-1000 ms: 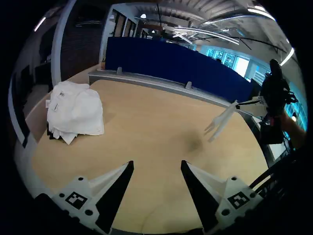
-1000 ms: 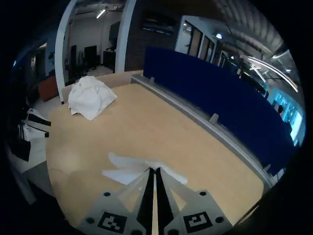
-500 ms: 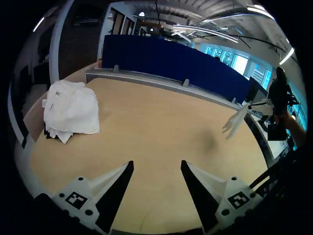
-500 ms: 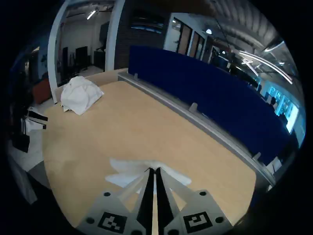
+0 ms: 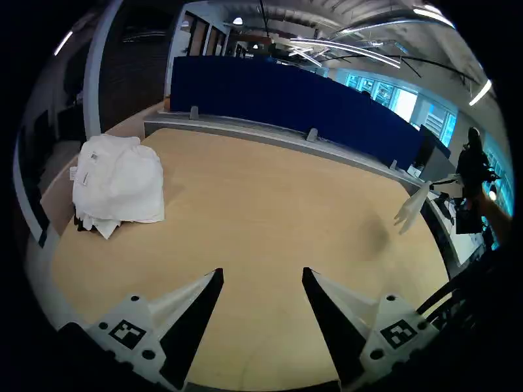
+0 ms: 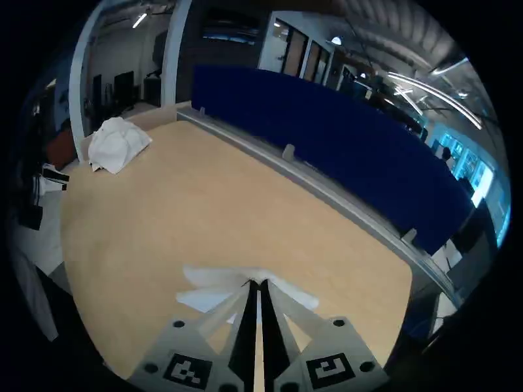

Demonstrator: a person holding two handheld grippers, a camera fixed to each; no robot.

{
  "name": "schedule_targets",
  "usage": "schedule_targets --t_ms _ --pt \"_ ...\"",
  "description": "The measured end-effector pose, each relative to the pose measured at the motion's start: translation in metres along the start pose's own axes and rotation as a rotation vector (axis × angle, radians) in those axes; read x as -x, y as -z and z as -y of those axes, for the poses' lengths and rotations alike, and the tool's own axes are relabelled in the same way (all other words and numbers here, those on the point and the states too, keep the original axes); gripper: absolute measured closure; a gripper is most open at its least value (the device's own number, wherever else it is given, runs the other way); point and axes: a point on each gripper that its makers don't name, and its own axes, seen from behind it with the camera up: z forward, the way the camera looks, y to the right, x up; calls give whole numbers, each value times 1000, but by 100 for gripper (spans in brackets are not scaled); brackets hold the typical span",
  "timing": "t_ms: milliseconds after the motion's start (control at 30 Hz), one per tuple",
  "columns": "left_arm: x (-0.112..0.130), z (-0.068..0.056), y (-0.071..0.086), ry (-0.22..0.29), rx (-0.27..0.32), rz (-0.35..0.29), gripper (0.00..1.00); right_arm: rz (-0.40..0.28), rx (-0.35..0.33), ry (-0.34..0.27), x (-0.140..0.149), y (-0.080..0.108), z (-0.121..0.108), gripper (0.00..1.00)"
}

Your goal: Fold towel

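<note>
A pile of crumpled white towels [image 5: 119, 183] lies at the far left of the wooden table [image 5: 261, 189]; it looks small and distant [image 6: 116, 144] in the right gripper view. My left gripper [image 5: 261, 271] hovers open over the near table edge, with nothing between its fingers and the pile well off to its left. My right gripper [image 6: 259, 282] is shut, its black pads pressed together with nothing visibly between them. In the left gripper view it hangs [image 5: 410, 210] above the table's far right edge, held by a hand [image 5: 493, 212].
A long blue divider [image 5: 294, 104] on a grey rail runs along the table's back edge. Bare wood stretches between the towel pile and the right gripper. Office furniture and dark equipment stand past the table's right end [image 5: 467, 215].
The right gripper has drawn back to the right, away from the towel pile, staying shut. The left gripper has hardly moved and stays open.
</note>
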Motion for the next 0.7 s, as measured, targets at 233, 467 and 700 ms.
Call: schedule_targets --t_ms 233,467,700 --pt "-1 -11 -7 -4 -6 16 11 26 10 -16 25 -1 -33 97" --pt "-3 -21 -13 -9 -7 27 11 50 11 -21 46 -3 -53 97" --pt "-3 -31 -18 -26 0 38 11 71 8 -34 70 -1 -59 97"
